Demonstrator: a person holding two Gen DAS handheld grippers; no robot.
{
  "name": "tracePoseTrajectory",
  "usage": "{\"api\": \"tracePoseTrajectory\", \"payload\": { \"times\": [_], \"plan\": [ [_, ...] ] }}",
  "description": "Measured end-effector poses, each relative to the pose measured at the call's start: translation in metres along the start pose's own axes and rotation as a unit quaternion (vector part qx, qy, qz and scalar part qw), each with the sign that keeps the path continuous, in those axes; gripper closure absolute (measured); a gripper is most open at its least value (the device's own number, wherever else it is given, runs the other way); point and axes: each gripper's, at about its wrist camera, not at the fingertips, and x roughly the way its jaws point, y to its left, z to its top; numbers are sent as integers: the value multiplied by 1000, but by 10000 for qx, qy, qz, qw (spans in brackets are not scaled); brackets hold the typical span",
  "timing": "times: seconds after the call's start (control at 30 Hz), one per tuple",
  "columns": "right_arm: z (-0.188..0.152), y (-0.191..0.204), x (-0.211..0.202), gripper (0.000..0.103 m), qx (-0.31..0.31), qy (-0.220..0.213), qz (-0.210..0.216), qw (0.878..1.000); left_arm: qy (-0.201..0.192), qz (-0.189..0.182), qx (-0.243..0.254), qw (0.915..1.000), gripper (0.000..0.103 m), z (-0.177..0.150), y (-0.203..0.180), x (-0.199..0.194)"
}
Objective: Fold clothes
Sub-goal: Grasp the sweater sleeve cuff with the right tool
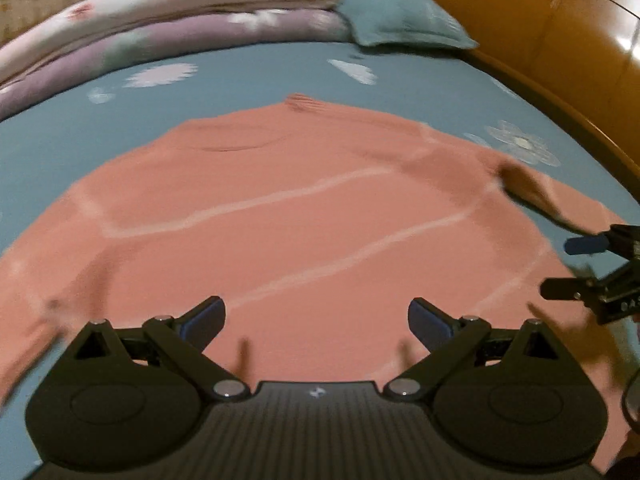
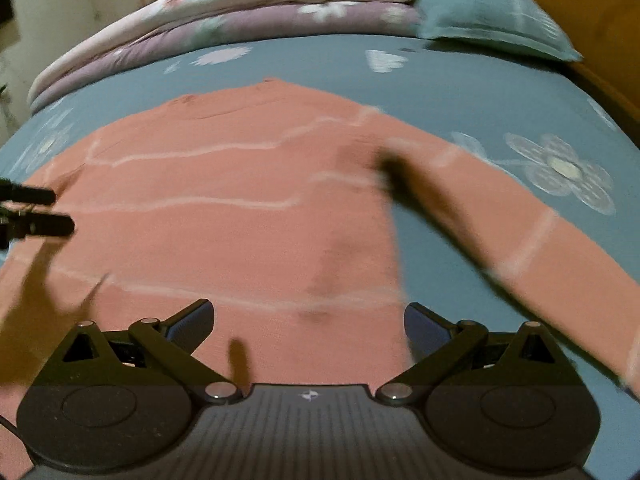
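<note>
Clearly nothing is folded yet: the pink sweater (image 1: 280, 208) lies spread flat on the blue flowered bedsheet (image 1: 248, 68), collar toward twelve o'clock and hem toward six, filling the middle of both wrist views. In the right wrist view its one sleeve (image 2: 532, 224) runs out toward four o'clock, lying straight on the sheet. The left gripper (image 1: 316, 320) hangs above the lower body of the sweater with its jaws spread wide and nothing between them. The right gripper (image 2: 308, 322) hovers over the hem near the sweater's side edge, jaws equally wide, holding nothing. Each tool shows at the edge of the other's view, so they sit fairly near each other. Folded quilts (image 1: 168, 12) and a pillow (image 1: 400, 16) lie well apart at twelve o'clock.

I judge this the opening step, before any grasp. The next move likely calls for lowering onto the sleeve or a side edge, pinching the fabric, and carrying it across the body.
</note>
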Motion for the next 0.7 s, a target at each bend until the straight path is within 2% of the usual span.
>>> {"api": "tracePoseTrajectory", "payload": {
  "times": [0.17, 0.3, 0.47, 0.57, 0.7],
  "plan": [
    [-15, -51, 4, 0, 484, 61, 48, 9988, 296, -168, -33, 9994, 5, -1, -38, 19],
    [-15, -78, 3, 0, 677, -70, 326, 9971, 497, -133, -75, 9986, 5, 1, -50, 31],
    [10, -101, -6, 0, 745, -322, 791, 9936, 748, -88, -127, 9971, 5, 4, -66, 46],
    [33, -113, -11, 0, 556, -469, 1001, 9923, 705, -49, -202, 9973, 5, 12, -69, 53],
    [53, -119, -3, 0, 284, -432, 1362, 9893, 737, -44, -248, 9970, 5, 18, -73, 64]
  ]
}}
